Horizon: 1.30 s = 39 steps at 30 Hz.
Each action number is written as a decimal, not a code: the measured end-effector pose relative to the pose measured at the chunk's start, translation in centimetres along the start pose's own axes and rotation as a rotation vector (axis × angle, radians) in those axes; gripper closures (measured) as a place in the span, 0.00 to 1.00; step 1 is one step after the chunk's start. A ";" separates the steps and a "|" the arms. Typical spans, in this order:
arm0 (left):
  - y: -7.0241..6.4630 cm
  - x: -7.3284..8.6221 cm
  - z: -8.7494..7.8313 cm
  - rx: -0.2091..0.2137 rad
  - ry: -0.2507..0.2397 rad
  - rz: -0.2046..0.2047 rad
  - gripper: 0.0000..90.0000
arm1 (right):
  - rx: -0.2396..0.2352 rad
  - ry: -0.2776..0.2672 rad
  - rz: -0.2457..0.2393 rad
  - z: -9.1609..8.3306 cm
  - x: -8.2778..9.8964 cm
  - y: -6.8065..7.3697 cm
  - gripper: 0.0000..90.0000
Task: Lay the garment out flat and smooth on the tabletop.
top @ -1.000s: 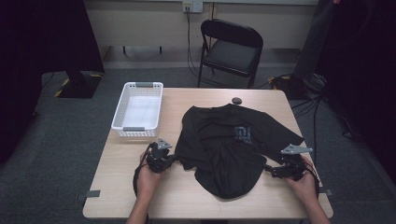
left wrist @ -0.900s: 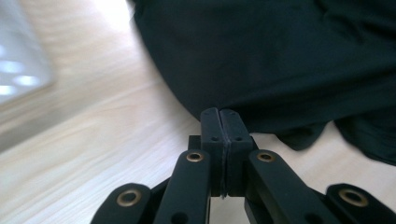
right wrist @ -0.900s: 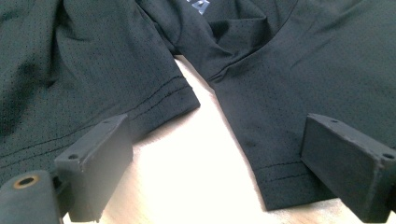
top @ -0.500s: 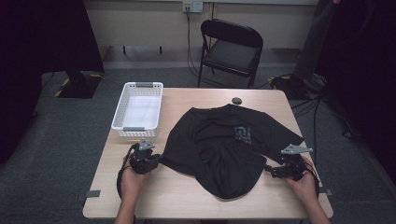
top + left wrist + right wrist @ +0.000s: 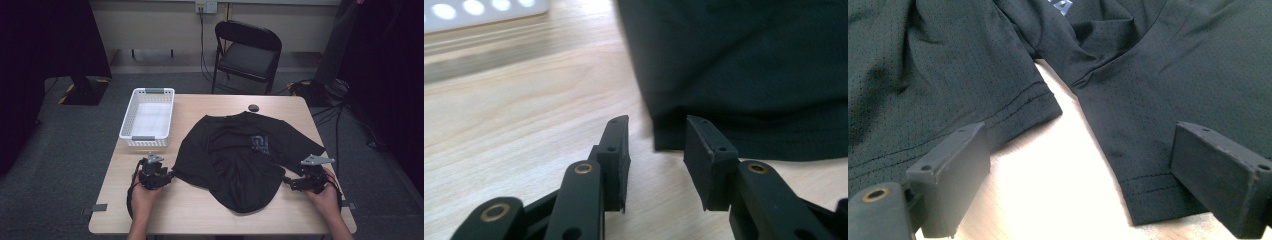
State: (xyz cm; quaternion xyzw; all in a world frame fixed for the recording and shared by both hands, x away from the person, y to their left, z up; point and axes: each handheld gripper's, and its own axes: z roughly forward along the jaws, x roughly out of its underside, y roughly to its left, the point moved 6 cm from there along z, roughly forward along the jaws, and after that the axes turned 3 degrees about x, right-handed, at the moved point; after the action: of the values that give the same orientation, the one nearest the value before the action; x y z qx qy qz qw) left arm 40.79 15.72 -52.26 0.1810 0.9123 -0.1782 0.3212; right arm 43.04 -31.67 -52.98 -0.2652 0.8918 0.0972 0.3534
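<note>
A black T-shirt (image 5: 240, 160) lies spread across the middle of a pale wooden table (image 5: 200, 220), collar toward the far edge and a small printed mark on its chest. The cloth is thin with a fine mesh weave and double-stitched hems. It is mostly flattened, but the body is bunched into a rounded lump toward the near edge, with soft folds running through the middle.

At the shirt's left side, the left gripper (image 5: 656, 145) sits low on the wood. Its jaws have just been opening and now stand apart, with nothing pinched; the sleeve hem lies just beyond their tips. At the right side, the right gripper (image 5: 1075, 175) has its jaws wide apart, one on either side of a hemmed edge of cloth, with no pad pressing on it.

Judging by this, the spreading looks largely done, while smoothing the bunched lower part and any folding appear left to do.

A white plastic basket (image 5: 148, 117) with slotted walls stands near the far left corner. A small dark round object (image 5: 253, 107) rests by the far edge.
</note>
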 end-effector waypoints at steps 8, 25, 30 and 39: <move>-1.1 -0.4 1.0 -0.019 0.005 0.074 0.82 | 0.000 0.000 0.000 0.0 0.0 0.0 0.09; 0.2 -1.6 -3.1 0.040 -0.006 0.014 0.97 | 0.000 0.000 0.000 0.0 0.0 0.0 0.09; 1.0 -2.6 -4.2 0.028 -0.024 0.009 0.97 | 0.000 0.000 0.000 0.0 0.0 0.0 0.09; 1.7 -6.9 -6.7 -0.005 -0.073 0.058 0.97 | 0.000 0.000 0.000 0.0 0.0 0.0 0.09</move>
State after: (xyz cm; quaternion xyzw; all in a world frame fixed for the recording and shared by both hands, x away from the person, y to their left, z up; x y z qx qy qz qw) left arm 43.06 18.64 -43.29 0.1997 0.8948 -0.1732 0.3599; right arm 43.04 -31.67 -52.98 -0.2653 0.8918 0.0973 0.3533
